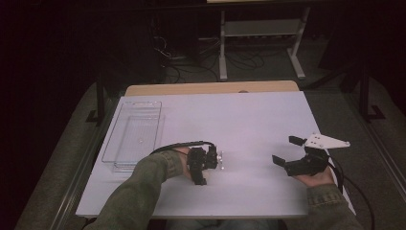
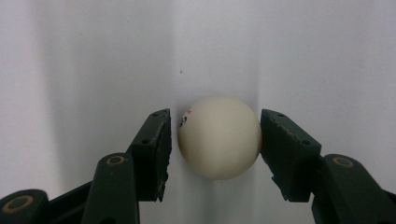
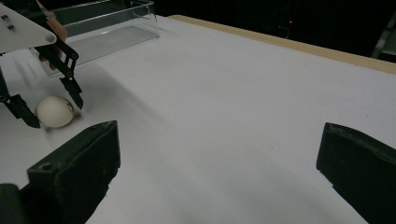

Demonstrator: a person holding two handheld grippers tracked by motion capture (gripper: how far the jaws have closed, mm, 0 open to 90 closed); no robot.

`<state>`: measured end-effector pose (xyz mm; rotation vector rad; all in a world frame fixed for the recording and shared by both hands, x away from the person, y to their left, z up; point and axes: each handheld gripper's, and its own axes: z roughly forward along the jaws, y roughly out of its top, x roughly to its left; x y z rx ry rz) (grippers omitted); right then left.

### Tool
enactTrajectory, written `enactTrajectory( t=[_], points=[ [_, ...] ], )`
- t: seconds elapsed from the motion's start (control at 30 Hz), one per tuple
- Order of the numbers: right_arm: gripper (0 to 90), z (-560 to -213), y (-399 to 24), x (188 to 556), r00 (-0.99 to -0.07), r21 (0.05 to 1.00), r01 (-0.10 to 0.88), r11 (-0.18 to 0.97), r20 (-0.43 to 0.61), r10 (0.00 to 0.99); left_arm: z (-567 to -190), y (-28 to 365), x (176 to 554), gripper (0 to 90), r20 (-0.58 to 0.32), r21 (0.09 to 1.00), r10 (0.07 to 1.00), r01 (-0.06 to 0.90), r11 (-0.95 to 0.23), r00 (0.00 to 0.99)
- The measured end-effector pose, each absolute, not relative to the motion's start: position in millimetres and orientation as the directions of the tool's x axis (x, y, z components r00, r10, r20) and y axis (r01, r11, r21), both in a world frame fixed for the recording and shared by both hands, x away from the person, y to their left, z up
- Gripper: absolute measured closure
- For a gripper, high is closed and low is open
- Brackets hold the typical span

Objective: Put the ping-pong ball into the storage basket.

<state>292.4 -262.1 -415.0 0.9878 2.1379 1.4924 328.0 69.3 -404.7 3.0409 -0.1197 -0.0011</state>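
Observation:
A white ball (image 2: 219, 137) with a small red and black print lies on the white tabletop (image 1: 253, 120). My left gripper (image 2: 215, 128) points down over it with one jaw on each side. The right-hand pad (image 2: 285, 154) meets the ball, while a thin gap shows at the left-hand pad (image 2: 156, 149). In the high view this gripper (image 1: 218, 160) is near the table's middle front, with the ball (image 1: 220, 160) at its tips. My right gripper (image 1: 287, 150) rests open on the table at the right, and nothing is between its jaws (image 3: 219, 140). Its view shows the ball (image 3: 54, 111) far left.
A clear plastic tray (image 1: 139, 103) stands at the table's left side, behind the left hand, and holds nothing I can see. In the right gripper view the tray (image 3: 107, 28) is at the upper left. A tan table edge (image 1: 210, 88) runs along the back.

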Motion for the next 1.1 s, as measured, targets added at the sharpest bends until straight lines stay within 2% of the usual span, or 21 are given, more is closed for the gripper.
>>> enactTrajectory(
  t=[0.2, 1.1],
  points=[
    [0.0, -415, -262, 293, -0.695, 0.918, 0.341, 0.203, 0.100, 0.712, -407, 69, 329, 50.1, -0.010, 0.088, -0.077, -0.076, -0.993, 0.997],
    [0.0, -414, -262, 292, -0.693, 0.919, 0.340, 0.202, 0.100, 0.713, -389, 68, 331, 51.0, -0.037, 0.064, -0.072, -0.069, -0.996, 0.997]
  ],
)
